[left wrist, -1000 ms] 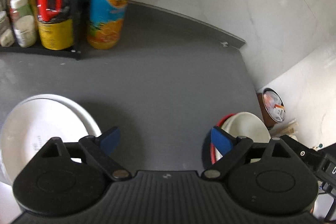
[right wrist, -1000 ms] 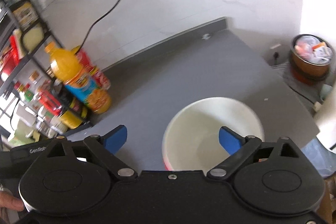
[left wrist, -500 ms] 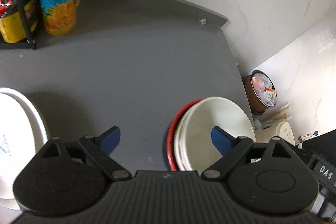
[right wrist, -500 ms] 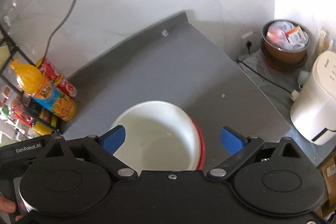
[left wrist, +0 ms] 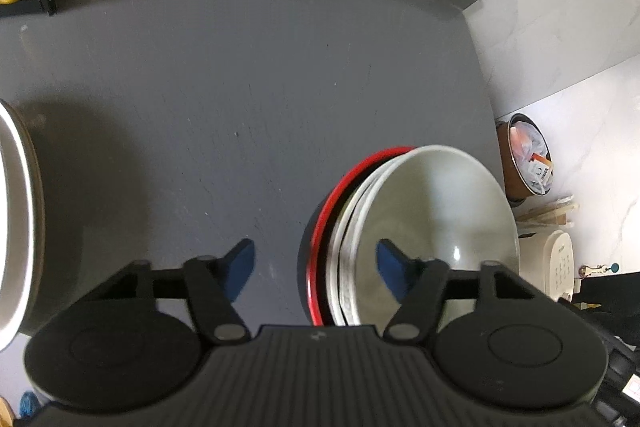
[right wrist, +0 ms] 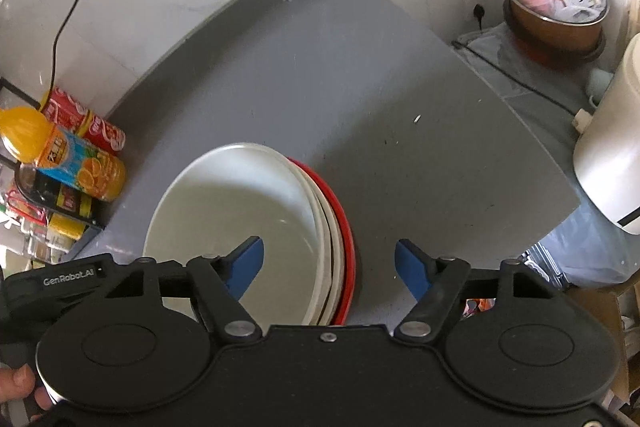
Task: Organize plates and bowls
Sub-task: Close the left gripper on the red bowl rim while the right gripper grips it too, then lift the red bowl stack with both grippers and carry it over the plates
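White bowls (left wrist: 432, 211) are nesting in a red bowl (left wrist: 320, 227) near the tabletop's (left wrist: 240, 87) right edge, both the left gripper (left wrist: 316, 267) and the right gripper (right wrist: 328, 267) straddling the rims, released.

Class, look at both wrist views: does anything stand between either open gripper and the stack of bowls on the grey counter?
Nothing visible does. The left gripper straddles the left rim of the bowl stack, and the right gripper straddles its right rim. The orange juice bottle and white plate stand well aside.
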A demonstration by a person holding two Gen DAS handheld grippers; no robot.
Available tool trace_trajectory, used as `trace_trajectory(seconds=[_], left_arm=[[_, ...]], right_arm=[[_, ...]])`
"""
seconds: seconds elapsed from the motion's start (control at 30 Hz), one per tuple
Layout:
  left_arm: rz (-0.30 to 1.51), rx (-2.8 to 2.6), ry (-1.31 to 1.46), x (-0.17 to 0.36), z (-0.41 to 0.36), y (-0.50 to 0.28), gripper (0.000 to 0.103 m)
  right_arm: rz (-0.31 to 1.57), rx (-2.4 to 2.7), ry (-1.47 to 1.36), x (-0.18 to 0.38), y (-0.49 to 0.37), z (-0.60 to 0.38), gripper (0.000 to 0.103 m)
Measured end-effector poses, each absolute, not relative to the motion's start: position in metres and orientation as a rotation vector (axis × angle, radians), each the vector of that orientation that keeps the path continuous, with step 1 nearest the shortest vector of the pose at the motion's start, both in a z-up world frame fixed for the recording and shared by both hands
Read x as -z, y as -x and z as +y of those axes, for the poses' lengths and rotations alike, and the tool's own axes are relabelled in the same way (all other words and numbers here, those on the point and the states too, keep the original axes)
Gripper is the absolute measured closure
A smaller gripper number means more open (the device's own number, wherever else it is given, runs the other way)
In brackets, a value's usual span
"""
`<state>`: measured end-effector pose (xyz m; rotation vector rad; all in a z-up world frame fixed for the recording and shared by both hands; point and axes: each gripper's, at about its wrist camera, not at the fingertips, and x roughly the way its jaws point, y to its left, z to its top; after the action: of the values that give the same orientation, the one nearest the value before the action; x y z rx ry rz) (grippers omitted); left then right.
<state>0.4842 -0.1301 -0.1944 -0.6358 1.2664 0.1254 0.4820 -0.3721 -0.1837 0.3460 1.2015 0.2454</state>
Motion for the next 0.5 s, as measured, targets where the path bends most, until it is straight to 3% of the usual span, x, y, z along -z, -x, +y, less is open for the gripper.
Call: trace_trajectory(seconds=[0.27, 0.37, 0.43, 0.5], left_arm=[[1.306, -0.144, 0.678, 0.211, -0.130, -0.485, 0.059], [1.314, -0.136, 0.704, 0.217, -0.131, -0.484, 0.067], [1.310, -0.112, 0.714, 0.219, -0.131, -0.482, 0.072], [1.306, -0.109, 0.705, 0.219, -0.132, -0.482, 0.073]], right_arm=[[1.270, -0.265, -0.306, 0.199, -0.487, -0.368, 0.038], [1.288, -0.270, -0.311, 0.204, -0.488, -0.368, 0.050], [1.299, -0.285, -0.316, 0.206, -0.488, -0.369, 0.069], [1.294, -0.290, -0.294, 0.206, -0.487, -0.368, 0.074]])
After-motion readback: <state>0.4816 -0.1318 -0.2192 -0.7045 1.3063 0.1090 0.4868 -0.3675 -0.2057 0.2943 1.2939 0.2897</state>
